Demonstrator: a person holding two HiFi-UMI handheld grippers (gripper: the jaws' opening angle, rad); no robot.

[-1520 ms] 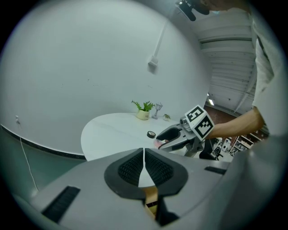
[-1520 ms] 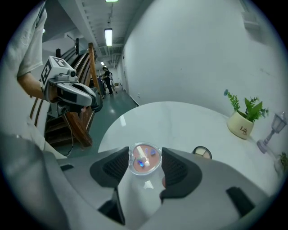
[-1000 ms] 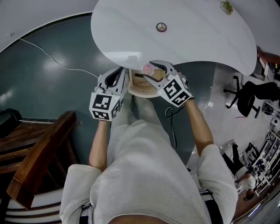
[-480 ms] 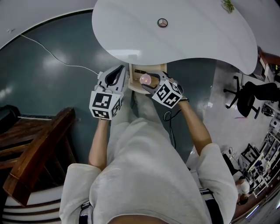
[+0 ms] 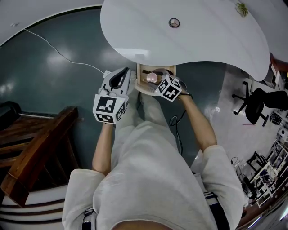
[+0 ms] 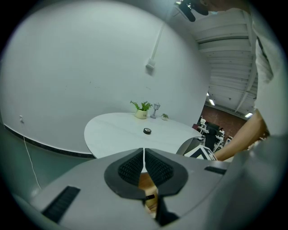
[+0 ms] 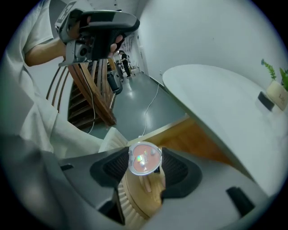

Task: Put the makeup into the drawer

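The makeup (image 7: 144,158), a single round compact with a clear case and a pink fill, sits clamped between the two black ribbed pads of the right hand-held gripper (image 7: 145,167). The jaws stand fairly wide, one pad pressed against each side of the case. In the head view the makeup (image 5: 152,77) is over the one open light wooden drawer (image 5: 142,68), which juts out from under the edge of the white rounded counter (image 5: 202,36). The right hand-held gripper (image 5: 155,79) tilts steeply down into the drawer from the person's side. Whether the compact touches the drawer floor cannot be told.

The left hand-held gripper (image 6: 144,167) has its two pads closed together with nothing between them; a strip of the drawer's wood shows beneath them. In the head view it (image 5: 126,74) lies just beside the drawer's left wall, and contact cannot be made out.

The counter carries one small black round object (image 5: 174,22) near its middle and one small potted green plant (image 5: 242,8) at its far edge. One white cable (image 5: 67,60) runs across the dark teal floor (image 5: 54,90). One black office chair (image 5: 264,98) stands well to the right.
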